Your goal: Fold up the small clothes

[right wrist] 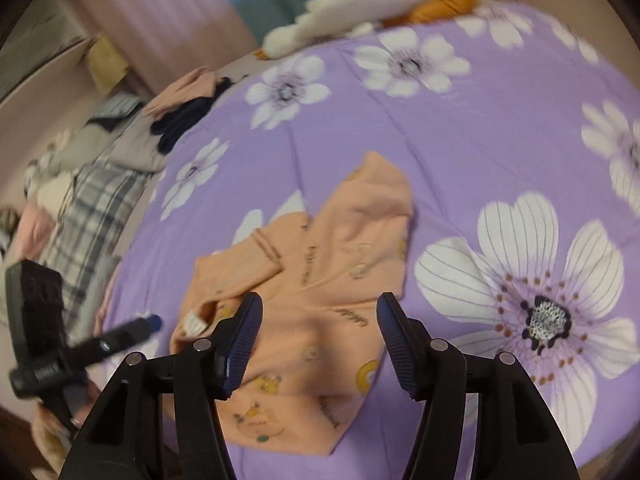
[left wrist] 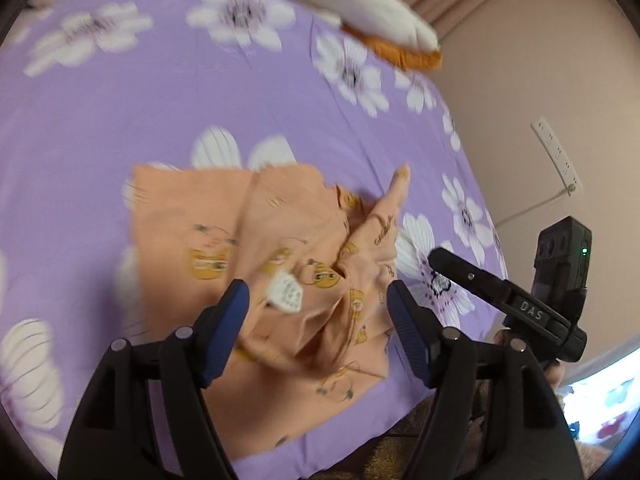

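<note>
A small peach garment [left wrist: 280, 264] with yellow cartoon prints lies crumpled on the purple flowered bedsheet [left wrist: 160, 120]. A white label [left wrist: 285, 293] shows near its collar. My left gripper [left wrist: 318, 300] is open and empty, just above the garment's near part. In the right wrist view the same garment [right wrist: 320, 280] lies ahead, partly folded over itself. My right gripper [right wrist: 320, 316] is open and empty, hovering over the garment's near edge. The right gripper also shows in the left wrist view [left wrist: 500, 296], to the right of the garment. The left gripper shows in the right wrist view [right wrist: 132, 330] at the left.
A white and orange plush toy [right wrist: 384, 0] lies at the far edge of the bed. A pile of plaid and dark clothes [right wrist: 100, 184] lies off the bed's left side. A beige wall with a power strip [left wrist: 556, 156] stands to the right.
</note>
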Demonstrator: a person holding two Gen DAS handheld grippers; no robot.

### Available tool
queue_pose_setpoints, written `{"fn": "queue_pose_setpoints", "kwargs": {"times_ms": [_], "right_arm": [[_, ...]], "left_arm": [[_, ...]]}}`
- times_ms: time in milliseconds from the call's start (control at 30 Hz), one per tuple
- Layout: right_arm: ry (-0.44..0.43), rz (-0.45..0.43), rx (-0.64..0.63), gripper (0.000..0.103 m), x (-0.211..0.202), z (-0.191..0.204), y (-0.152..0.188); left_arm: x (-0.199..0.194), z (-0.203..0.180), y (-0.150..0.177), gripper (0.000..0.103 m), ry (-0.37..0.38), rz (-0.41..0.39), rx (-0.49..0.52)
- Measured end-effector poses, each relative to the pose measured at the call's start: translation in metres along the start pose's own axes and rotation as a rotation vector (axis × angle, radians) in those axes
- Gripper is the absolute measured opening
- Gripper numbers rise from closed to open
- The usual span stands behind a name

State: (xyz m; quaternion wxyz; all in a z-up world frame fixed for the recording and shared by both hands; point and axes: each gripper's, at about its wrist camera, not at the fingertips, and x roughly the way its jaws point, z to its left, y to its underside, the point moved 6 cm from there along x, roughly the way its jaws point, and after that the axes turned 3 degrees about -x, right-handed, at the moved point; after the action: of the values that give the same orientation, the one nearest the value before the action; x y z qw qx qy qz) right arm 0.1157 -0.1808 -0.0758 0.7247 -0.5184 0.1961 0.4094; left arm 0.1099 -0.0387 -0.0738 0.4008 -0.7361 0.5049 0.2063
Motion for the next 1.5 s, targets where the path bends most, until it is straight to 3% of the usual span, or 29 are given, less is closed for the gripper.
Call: {"fn": "queue_pose_setpoints", "kwargs": {"times_ms": [233, 367, 500, 567, 733, 800, 833, 900, 933, 967, 1100, 1200, 1367, 1500], "right_arm": [[0.000, 0.063, -0.005, 0.062, 0.045, 0.012, -0.006], [0.038, 0.119, -0.014, 0.062, 0.068, 0.012, -0.002], [0.049, 0.124, 0.001, 0.062, 0.068, 0.009, 0.004], [0.029, 0.121, 0.031, 0.062, 0.065, 0.005, 0.003], [0.029, 0.151, 0.071, 0.062, 0.073, 0.005, -0.002], [0.057, 0.146, 0.022, 0.059, 0.079, 0.011, -0.002], [0.076, 0.147, 0.005, 0.043, 0.084, 0.011, -0.001], [0.107, 0.150, 0.000, 0.028, 0.092, 0.006, 0.002], [0.095, 0.137, 0.004, 0.019, 0.090, 0.005, 0.001], [0.085, 0.123, 0.012, 0.016, 0.085, 0.003, 0.001], [-0.005, 0.055, 0.019, 0.014, 0.050, 0.010, -0.004], [-0.046, -0.008, -0.038, 0.014, 0.017, 0.033, -0.013], [-0.160, -0.016, -0.132, 0.014, 0.001, 0.078, -0.019], [-0.178, 0.081, -0.143, 0.014, 0.037, 0.096, -0.006]], "left_arm": [[0.040, 0.013, -0.002, 0.068, -0.070, 0.060, -0.020], [0.040, 0.023, -0.004, 0.047, -0.128, 0.060, -0.033], [0.022, 0.028, -0.007, 0.057, -0.146, -0.003, -0.057], [0.022, 0.029, -0.009, 0.069, -0.162, -0.024, -0.031], [0.049, 0.033, -0.006, 0.067, -0.117, 0.055, -0.041], [0.056, 0.031, -0.004, 0.054, -0.118, 0.053, -0.027], [0.058, 0.030, -0.003, 0.041, -0.123, 0.052, -0.020], [0.057, 0.025, -0.002, 0.031, -0.141, 0.036, 0.004], [0.054, 0.024, -0.001, 0.023, -0.144, 0.025, 0.007], [0.050, 0.024, -0.001, 0.017, -0.138, 0.017, 0.001], [0.014, 0.017, -0.003, 0.014, -0.003, -0.039, -0.067], [-0.020, 0.009, -0.001, 0.014, 0.043, -0.107, -0.074], [-0.043, 0.030, 0.009, 0.015, -0.003, -0.126, -0.122], [-0.025, 0.064, 0.025, 0.015, -0.098, -0.057, -0.184]]}}
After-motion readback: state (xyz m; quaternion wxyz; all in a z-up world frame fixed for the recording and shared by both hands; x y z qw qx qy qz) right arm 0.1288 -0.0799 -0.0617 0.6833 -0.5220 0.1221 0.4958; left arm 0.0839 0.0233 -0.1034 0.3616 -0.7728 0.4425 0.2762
